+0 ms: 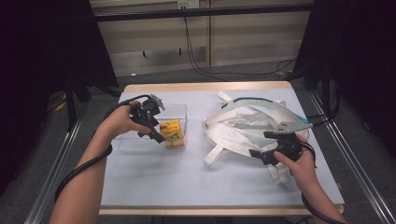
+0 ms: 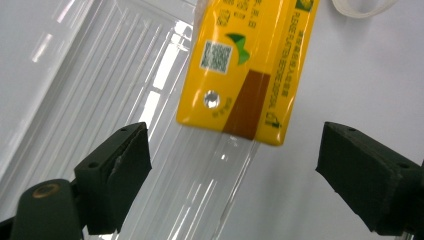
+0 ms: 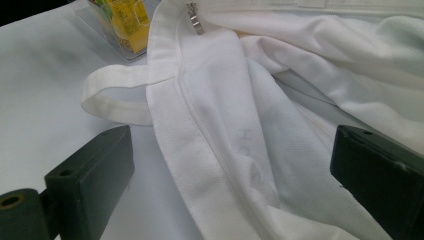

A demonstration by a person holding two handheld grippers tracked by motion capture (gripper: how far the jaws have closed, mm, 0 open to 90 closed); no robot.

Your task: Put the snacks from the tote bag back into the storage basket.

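Carton (image 2: pixel 245 65) barcode, left gripper view

One yellow cardboard drink carton (image 1: pixel 172 134) stands in one clear plastic rectangular bin (image 1: pixel 140 142). One white cloth tote bag (image 1: pixel 243 123) with two white straps lies on one pale blue table (image 1: pixel 187 182). Two black handheld grippers are in use.

Not much to read here: the yellow carton (image 2: pixel 245 65) has a QR code, a green leaf logo and tiny print too small to make out. The white bag (image 3: pixel 260 125) shows faint grey letters, illegible.
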